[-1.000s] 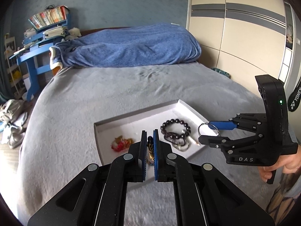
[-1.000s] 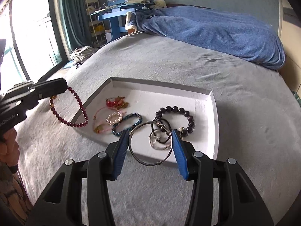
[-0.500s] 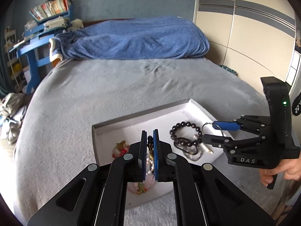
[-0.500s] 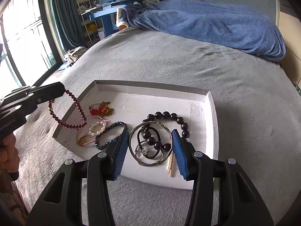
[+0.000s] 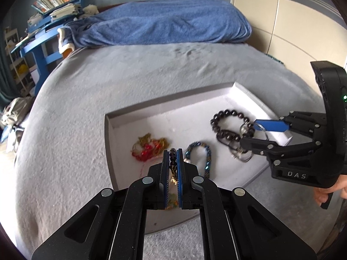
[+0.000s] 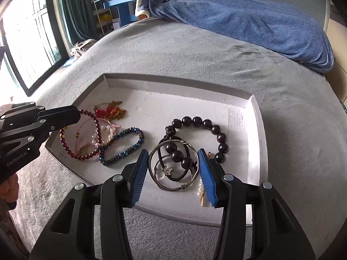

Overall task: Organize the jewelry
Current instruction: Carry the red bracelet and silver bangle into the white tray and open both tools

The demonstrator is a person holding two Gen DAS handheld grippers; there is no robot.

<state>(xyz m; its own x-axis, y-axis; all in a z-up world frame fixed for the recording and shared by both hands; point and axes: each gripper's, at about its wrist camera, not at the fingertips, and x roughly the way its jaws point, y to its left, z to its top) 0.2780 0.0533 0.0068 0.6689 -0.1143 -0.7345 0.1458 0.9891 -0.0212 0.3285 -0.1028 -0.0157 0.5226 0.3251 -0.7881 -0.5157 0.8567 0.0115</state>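
Note:
A white tray (image 6: 258,130) lies on the grey bed. My left gripper (image 5: 172,152) is shut on a dark red bead bracelet (image 6: 83,156), which hangs over the tray's left end. My right gripper (image 6: 173,158) grips a silver wire bangle (image 6: 171,186) between its blue pads (image 6: 138,173), low over the tray's right part. The bangle hangs over a black bead bracelet (image 6: 216,130). A blue bead bracelet (image 6: 121,149) and a red and gold ornament (image 6: 108,110) lie in the tray. In the left wrist view the right gripper (image 5: 249,134) is at the tray's right side.
A blue blanket (image 6: 249,26) is heaped at the far end of the bed. A blue desk with books (image 5: 43,32) stands beyond the bed's left side. A wardrobe (image 5: 292,21) is on the right. A window (image 6: 26,43) is at the left.
Both grippers have moved forward and down over the tray. The red bracelet now hangs over the tray's left end and the bangle is low over the black beads.

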